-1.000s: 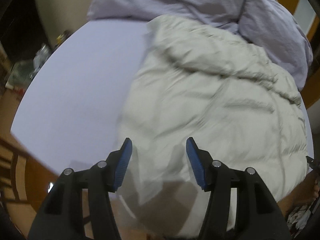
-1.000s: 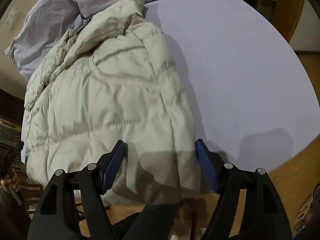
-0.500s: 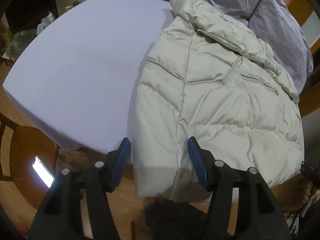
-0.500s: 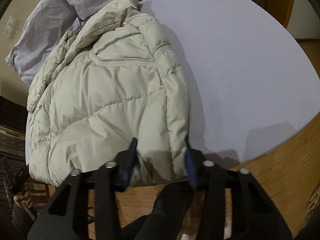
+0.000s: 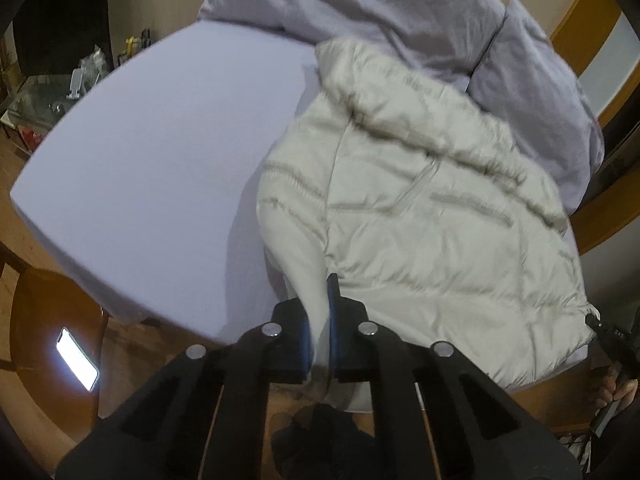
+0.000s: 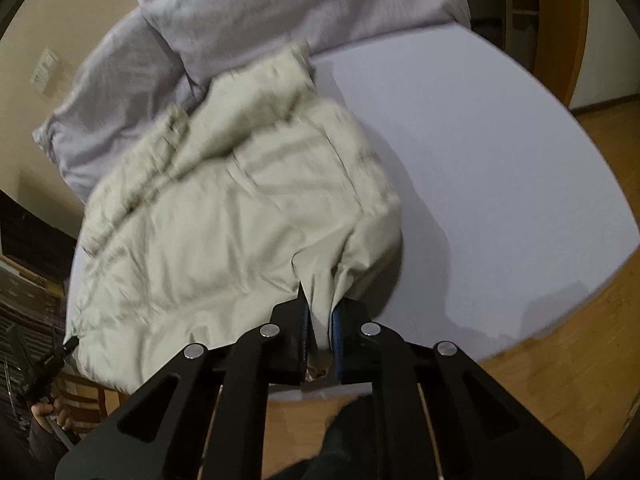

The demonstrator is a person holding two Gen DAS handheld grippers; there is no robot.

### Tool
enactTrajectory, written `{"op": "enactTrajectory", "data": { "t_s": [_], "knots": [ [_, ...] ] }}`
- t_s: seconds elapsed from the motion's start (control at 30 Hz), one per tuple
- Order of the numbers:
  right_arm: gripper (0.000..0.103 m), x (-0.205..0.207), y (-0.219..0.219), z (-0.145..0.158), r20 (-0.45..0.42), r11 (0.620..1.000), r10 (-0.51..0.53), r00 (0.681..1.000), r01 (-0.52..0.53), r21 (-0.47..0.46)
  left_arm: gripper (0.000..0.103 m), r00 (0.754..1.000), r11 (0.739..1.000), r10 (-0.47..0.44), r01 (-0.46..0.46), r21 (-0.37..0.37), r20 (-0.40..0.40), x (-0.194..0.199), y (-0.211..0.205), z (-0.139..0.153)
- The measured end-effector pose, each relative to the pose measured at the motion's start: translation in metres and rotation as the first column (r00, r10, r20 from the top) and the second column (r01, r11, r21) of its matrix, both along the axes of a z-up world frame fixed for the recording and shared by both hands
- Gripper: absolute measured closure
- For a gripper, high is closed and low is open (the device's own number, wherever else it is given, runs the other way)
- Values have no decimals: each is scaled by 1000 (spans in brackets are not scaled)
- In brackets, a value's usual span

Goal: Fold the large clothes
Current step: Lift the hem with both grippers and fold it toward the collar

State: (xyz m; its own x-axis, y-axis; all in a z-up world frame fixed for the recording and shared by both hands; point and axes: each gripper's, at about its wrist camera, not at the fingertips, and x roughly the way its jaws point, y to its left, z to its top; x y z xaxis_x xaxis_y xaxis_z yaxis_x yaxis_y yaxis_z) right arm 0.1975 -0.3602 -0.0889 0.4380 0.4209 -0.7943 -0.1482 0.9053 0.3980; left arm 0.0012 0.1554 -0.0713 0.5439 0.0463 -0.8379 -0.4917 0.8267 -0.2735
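Note:
A cream puffer jacket point(image 5: 432, 216) lies on a lavender bed point(image 5: 160, 152), collar toward the pillows. My left gripper point(image 5: 319, 312) is shut on the jacket's near hem corner and lifts it off the bed. In the right wrist view the same jacket point(image 6: 224, 216) fills the left half of the bed point(image 6: 480, 168). My right gripper point(image 6: 321, 320) is shut on a bunched fold of the jacket's near hem, also raised. The views are blurred by motion.
Lavender pillows point(image 5: 400, 4) lie at the bed's head, also seen in the right wrist view point(image 6: 280, 8). A wooden chair with a lit phone point(image 5: 76, 356) stands left of the bed. Wooden floor point(image 6: 560, 360) lies below the bed's near edge.
Both grippers were open over the jacket's near hem; they have closed on it and lifted the hem, bunching the fabric.

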Motion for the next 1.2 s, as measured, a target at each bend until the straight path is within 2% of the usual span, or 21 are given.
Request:
{"op": "enactTrajectory", "data": {
  "t_s": [0.27,0.5,0.7,0.93,1.2],
  "knots": [
    [94,44,33,51,127,1000,15,992,-15,-1,96,995,998,5,-13,68,104,47,17,59],
    [94,109,56,66,168,1000,14,986,-15,8,96,991,991,0,-17,130,131,116,36,84],
    [93,179,76,66,145,999,2,989,-7,32,96,991,991,42,-57,119,125,184,62,86],
    [93,248,106,64,148,999,43,988,-42,-9,96,992,986,106,-114,120,72,255,88,73],
    [92,301,129,41,124,997,32,992,-24,-67,96,991,977,135,-135,162,10,315,108,61]
  ]
}}
